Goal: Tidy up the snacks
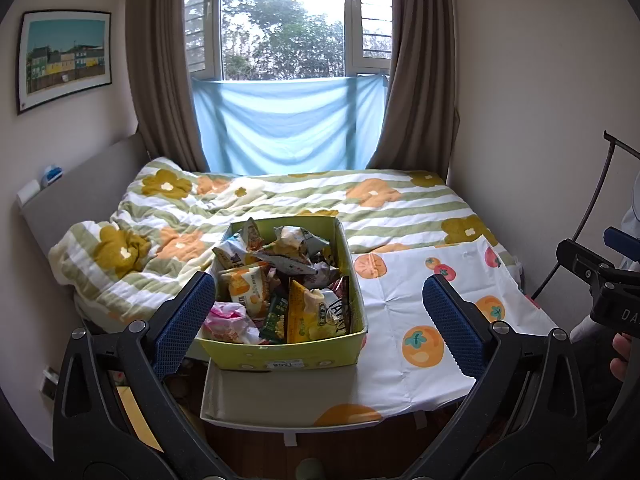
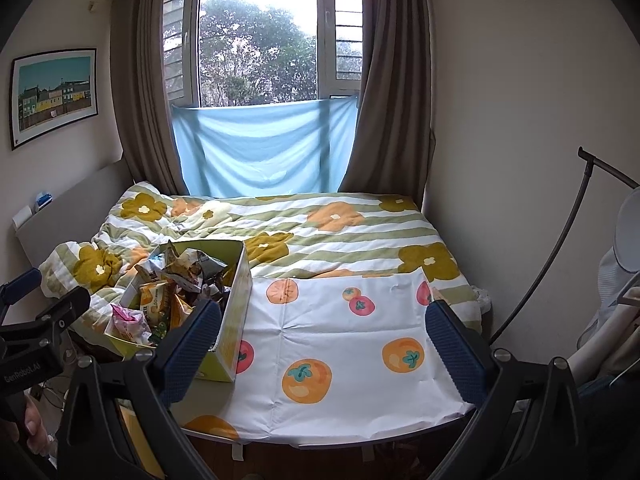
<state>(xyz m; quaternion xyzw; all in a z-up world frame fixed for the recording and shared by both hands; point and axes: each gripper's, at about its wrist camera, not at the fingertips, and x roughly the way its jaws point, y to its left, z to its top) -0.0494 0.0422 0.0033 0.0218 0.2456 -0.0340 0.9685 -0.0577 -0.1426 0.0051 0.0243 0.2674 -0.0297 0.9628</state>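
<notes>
I see a rumpled green-striped quilt with yellow and orange flowers across the bed. Behind it hang brown curtains and a pale blue cloth. A framed picture of coloured houses hangs on the left wall.

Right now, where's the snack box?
The green snack box sits on the fruit-print cloth, at its left edge beside the rumpled floral duvet.

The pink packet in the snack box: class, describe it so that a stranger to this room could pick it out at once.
Start at the bed under the window, then find the green snack box at its foot, on the fruit-print cloth. The pink packet lies crumpled in the box's near left corner; it is the only pink-and-white one, its neighbours being orange, yellow and green.
</notes>
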